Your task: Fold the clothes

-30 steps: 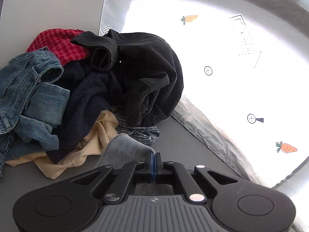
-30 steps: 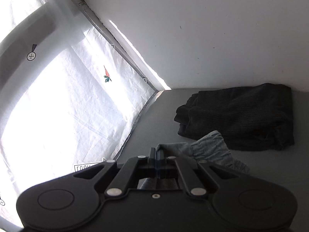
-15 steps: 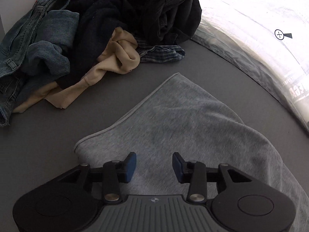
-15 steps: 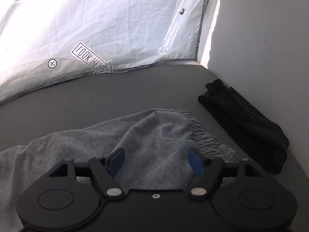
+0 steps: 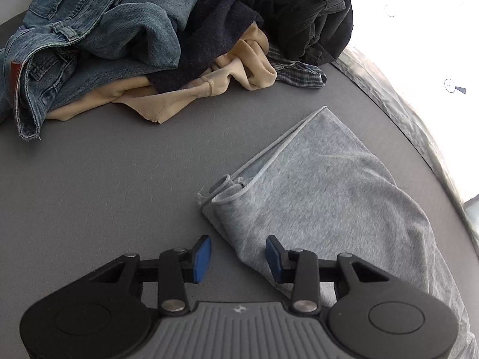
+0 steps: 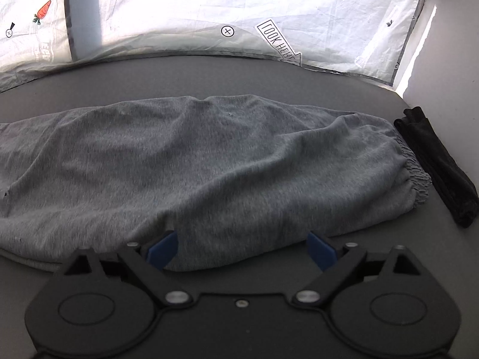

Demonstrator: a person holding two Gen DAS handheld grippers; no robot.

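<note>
Grey sweatpants [image 5: 323,191] lie flat on the grey table, the leg hem end in the left wrist view and the elastic waistband [image 6: 416,173] at the right in the right wrist view, where the pants [image 6: 194,161] spread across the middle. My left gripper [image 5: 238,257] is open and empty, just above the pants' near edge by the hem corner. My right gripper [image 6: 242,249] is open and empty over the pants' near edge.
A pile of unfolded clothes sits at the back left: blue jeans [image 5: 89,30], a tan garment [image 5: 209,86], dark navy and black garments [image 5: 299,9], a plaid piece [image 5: 299,71]. A folded black garment [image 6: 437,164] lies by the white wall. A white printed sheet [image 6: 209,9] borders the table.
Both grippers, shut on the grey pants and holding them up a second ago, have opened and let them go. The pants now lie spread on the table; both grippers have drawn back.
</note>
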